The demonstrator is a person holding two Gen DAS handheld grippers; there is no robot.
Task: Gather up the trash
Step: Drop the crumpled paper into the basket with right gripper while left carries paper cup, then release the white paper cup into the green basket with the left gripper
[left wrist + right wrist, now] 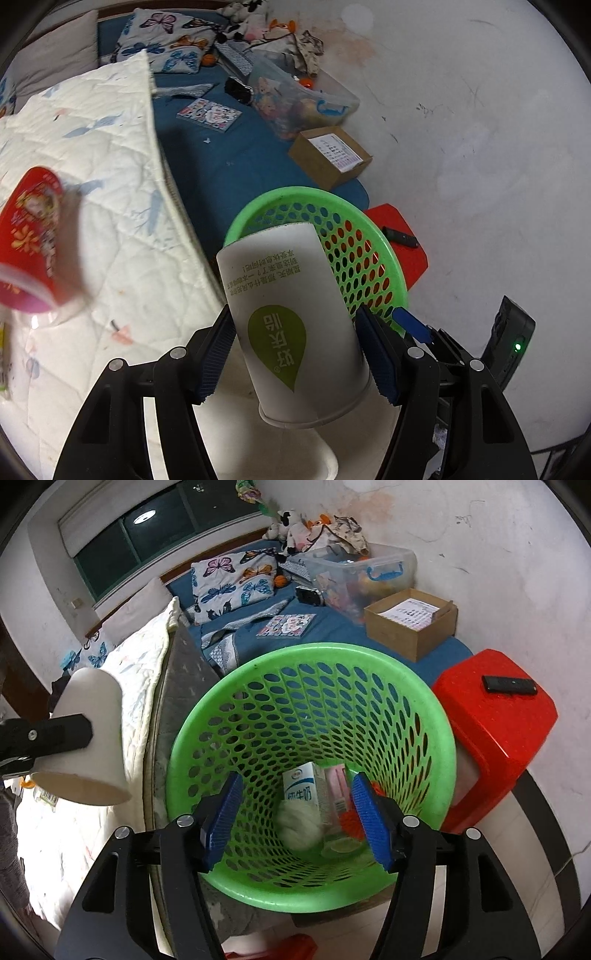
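Setting: a bedroom, with a green perforated basket (310,775) standing on the floor between the bed (332,627) and a red stool (495,723).

Left gripper (295,347): its two pads press against the sides of a white paper cup (291,321), which it carries mouth toward the camera and base pointing away. The cup has a green leaf-shaped logo and printed text.

Cup position: seen from the right wrist, the same paper cup (86,738) hangs in the air to the left of the basket, over the edge of the quilt (140,686), tilted with its open mouth down. It is near the basket rim but not yet above the opening.

Right gripper (295,816): jaws spread wide with nothing between them, hovering just above the basket's mouth and looking down into it.

Already in the basket: a small white milk carton (301,790), a pink packet (338,786), a pale crumpled ball of tissue (299,827) and something red (351,821) at the bottom.

Still out: a red snack cup (31,240) lies on the quilt in the left wrist view, blurred, well apart from the basket.

Progress: partway, by my judgement. Several items are binned, the paper cup is in hand and waiting to be dropped in, and the red cup at least remains to fetch.

Other things: a black remote (509,685) rests on the stool.
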